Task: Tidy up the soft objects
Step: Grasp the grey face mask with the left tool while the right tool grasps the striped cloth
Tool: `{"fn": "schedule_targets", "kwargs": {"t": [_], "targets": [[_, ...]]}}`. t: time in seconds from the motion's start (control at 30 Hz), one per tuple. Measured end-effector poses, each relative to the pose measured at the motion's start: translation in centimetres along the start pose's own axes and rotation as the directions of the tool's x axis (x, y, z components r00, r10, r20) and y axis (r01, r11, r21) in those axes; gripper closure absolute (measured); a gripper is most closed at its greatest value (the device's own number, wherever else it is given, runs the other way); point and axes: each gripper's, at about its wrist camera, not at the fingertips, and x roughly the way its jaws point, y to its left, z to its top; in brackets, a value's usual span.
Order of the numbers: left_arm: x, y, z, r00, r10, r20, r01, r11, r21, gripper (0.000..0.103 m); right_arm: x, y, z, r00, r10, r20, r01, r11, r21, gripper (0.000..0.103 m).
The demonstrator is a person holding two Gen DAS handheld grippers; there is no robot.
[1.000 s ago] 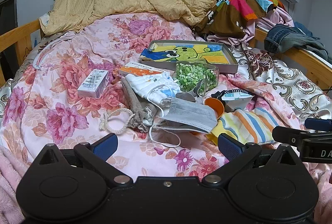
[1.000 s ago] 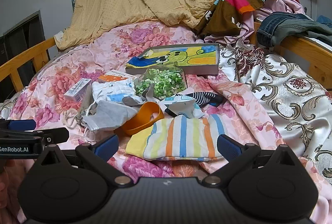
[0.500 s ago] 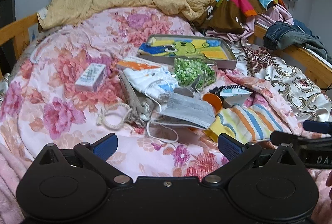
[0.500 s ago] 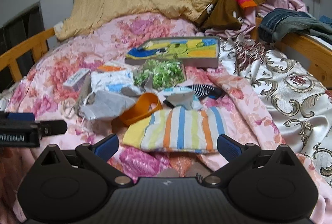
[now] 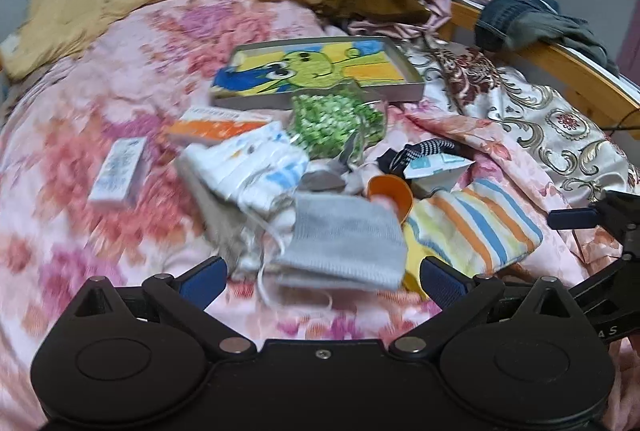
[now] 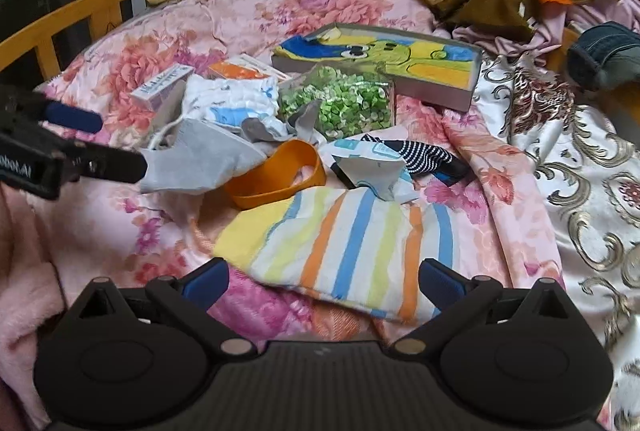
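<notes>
Spread wide and empty — left gripper point(image 5: 320, 277) over grey face mask point(image 5: 344, 239), right gripper point(image 6: 322, 277) over striped cloth point(image 6: 344, 251) — mid-bed.

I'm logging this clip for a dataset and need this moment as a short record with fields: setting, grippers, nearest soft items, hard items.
setting: bed with a floral quilt
left gripper: open, empty, grey face mask just ahead of its fingers
right gripper: open, empty, striped cloth just ahead of its fingers
other soft items: white printed cloth, navy striped sock
hard items: orange cup on its side, cartoon picture box, small white box
image quality: left view motion-blurred
</notes>
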Motion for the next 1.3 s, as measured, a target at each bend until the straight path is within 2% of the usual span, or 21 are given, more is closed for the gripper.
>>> {"fn": "schedule_targets", "kwargs": {"t": [0.17, 0.33, 0.47, 0.6, 0.77, 0.9, 1.03, 1.1, 1.17, 1.23, 1.3], "targets": [[3.3, -0.3, 1.9, 0.997, -0.056, -0.061, 0.06, 0.996, 0.061, 0.001, 1.9, -1.9, 0.7, 1.0, 0.019, -0.016, -0.018, 1.0, 0.018, 0.0], [6.5, -1.4, 2.3, 0.993, -0.047, -0.11, 0.063, 0.987, 0.15, 0.001, 3.8, -3.5, 1.4, 0.999, 0.034, -0.028, -0.033, 0.999, 0.035, 0.0], [8.1, -1.2, 1.9, 0.987, -0.05, -0.156, 0.077, 0.983, 0.169, 0.001, 5.6, -4.4, 1.9, 0.997, 0.051, -0.059, -0.048, 0.998, 0.046, 0.0], [9.2, -0.4, 1.7, 0.975, -0.059, -0.216, 0.087, 0.988, 0.126, 0.006, 7.1, -4.7, 1.9, 0.995, 0.053, -0.086, -0.05, 0.998, 0.034, 0.0], [9.8, 0.7, 1.6, 0.964, -0.114, -0.239, 0.125, 0.992, 0.029, 0.012, 8.1, -4.5, 1.0, 0.987, 0.115, -0.112, -0.109, 0.992, 0.059, 0.0], [9.9, 1.0, 1.5, 0.958, -0.163, -0.236, 0.161, 0.987, -0.028, 0.018, 8.2, -4.4, 0.7, 0.979, 0.171, -0.109, -0.161, 0.982, 0.094, 0.0], [9.6, 1.3, 1.3, 0.963, -0.18, -0.202, 0.17, 0.983, -0.065, 0.02, 8.1, -4.3, 0.8, 0.973, 0.207, -0.103, -0.193, 0.973, 0.129, 0.0], [9.6, 1.5, 1.3, 0.964, -0.186, -0.192, 0.173, 0.982, -0.081, 0.023, 8.3, -3.9, 0.9, 0.975, 0.195, -0.108, -0.182, 0.976, 0.121, 0.0], [9.6, 1.6, 1.3, 0.963, -0.193, -0.188, 0.178, 0.98, -0.092, 0.026, 8.5, -2.8, 0.8, 0.981, 0.136, -0.139, -0.13, 0.99, 0.05, 0.0], [9.6, 1.6, 1.3, 0.962, -0.198, -0.188, 0.182, 0.978, -0.101, 0.033, 8.6, -1.3, 0.5, 0.986, 0.075, -0.149, -0.082, 0.996, -0.042, 0.001], [9.6, 1.7, 1.2, 0.961, -0.202, -0.19, 0.185, 0.977, -0.103, 0.04, 8.4, -0.5, 0.2, 0.99, 0.043, -0.138, -0.054, 0.996, -0.073, 0.005]]}}
